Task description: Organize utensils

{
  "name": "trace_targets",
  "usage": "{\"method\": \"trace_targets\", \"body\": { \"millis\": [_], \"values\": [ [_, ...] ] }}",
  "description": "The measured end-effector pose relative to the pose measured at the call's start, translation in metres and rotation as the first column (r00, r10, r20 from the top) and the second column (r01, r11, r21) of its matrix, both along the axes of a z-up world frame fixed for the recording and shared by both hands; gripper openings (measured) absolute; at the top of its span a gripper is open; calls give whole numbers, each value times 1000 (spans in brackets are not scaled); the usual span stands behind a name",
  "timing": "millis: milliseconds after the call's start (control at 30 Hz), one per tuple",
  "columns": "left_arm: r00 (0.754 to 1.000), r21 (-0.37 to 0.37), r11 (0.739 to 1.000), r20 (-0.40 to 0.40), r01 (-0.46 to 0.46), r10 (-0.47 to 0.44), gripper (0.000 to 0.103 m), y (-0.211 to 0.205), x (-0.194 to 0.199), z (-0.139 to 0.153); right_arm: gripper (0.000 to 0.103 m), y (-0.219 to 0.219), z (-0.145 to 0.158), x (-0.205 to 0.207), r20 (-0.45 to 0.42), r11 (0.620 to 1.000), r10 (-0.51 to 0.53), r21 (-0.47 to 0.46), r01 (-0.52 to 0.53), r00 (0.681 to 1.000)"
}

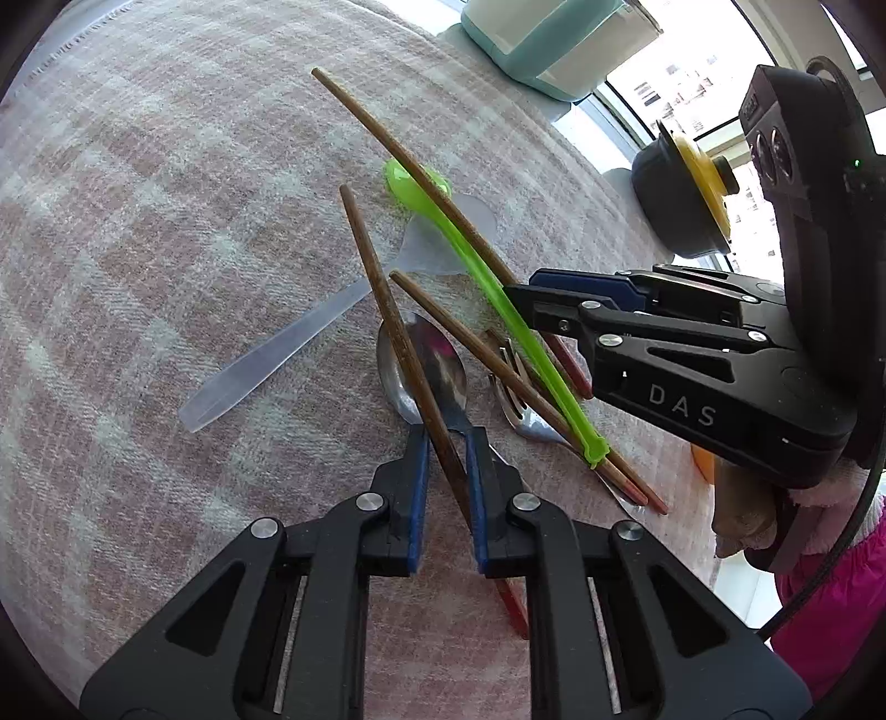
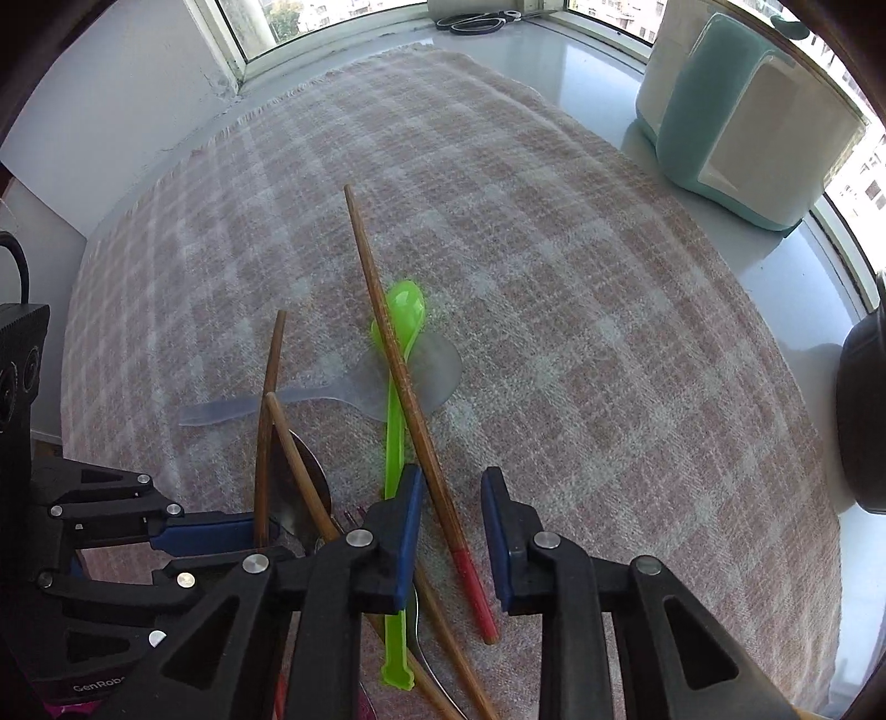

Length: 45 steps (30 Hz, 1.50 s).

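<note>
A heap of utensils lies on a pink checked cloth (image 1: 166,221). My left gripper (image 1: 447,437) is shut on a brown chopstick (image 1: 376,277) that slants across its blue pads, over a metal spoon (image 1: 443,360). My right gripper (image 2: 451,479) stands open astride a long red-tipped chopstick (image 2: 376,310), which lies close to its left pad and clear of the right one. That chopstick rests on a green plastic spoon (image 2: 396,443) and a clear plastic spoon (image 2: 437,376). A third chopstick (image 1: 454,332) crosses a metal fork (image 1: 526,423). The right gripper (image 1: 523,288) reaches in from the right.
A teal and white container (image 2: 747,127) stands at the cloth's far right corner. A black pot with a yellow lid (image 1: 681,205) sits off the cloth's right edge. Scissors (image 2: 476,22) lie on the sill by the window. A pink sleeve (image 1: 830,581) shows at lower right.
</note>
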<state>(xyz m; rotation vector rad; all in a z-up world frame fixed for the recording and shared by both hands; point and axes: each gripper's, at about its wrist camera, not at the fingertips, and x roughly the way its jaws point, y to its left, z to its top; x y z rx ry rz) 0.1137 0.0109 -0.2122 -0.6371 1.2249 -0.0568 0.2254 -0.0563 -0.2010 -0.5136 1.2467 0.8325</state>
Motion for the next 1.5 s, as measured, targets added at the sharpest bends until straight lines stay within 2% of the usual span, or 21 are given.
{"method": "trace_targets", "body": {
  "millis": [167,300,467,1067,1200,1500],
  "values": [
    [1000,-1,1000,3,1,-1,11,1,-1,0,21,16,-2,3,7,1000,8,1,-8,1000],
    [1000,-2,1000,5,-1,1,11,2,-2,0,6,23,-1,3,2,1000,20,6,-20,1000],
    [1000,8,1000,2,3,-3,6,3,-5,0,4,26,1,0,-5,1000,9,23,-9,1000],
    [999,4,999,4,-33,32,4,-2,-34,9,4,-69,12,-22,-65,975,-165,137,172,984],
    [998,18,998,7,-67,67,4,6,-43,11,4,-88,12,-34,-74,971,-182,144,191,980],
    [987,70,986,63,-149,145,4,34,-53,32,4,-97,20,-50,-54,963,-204,169,210,977]
  ]
}}
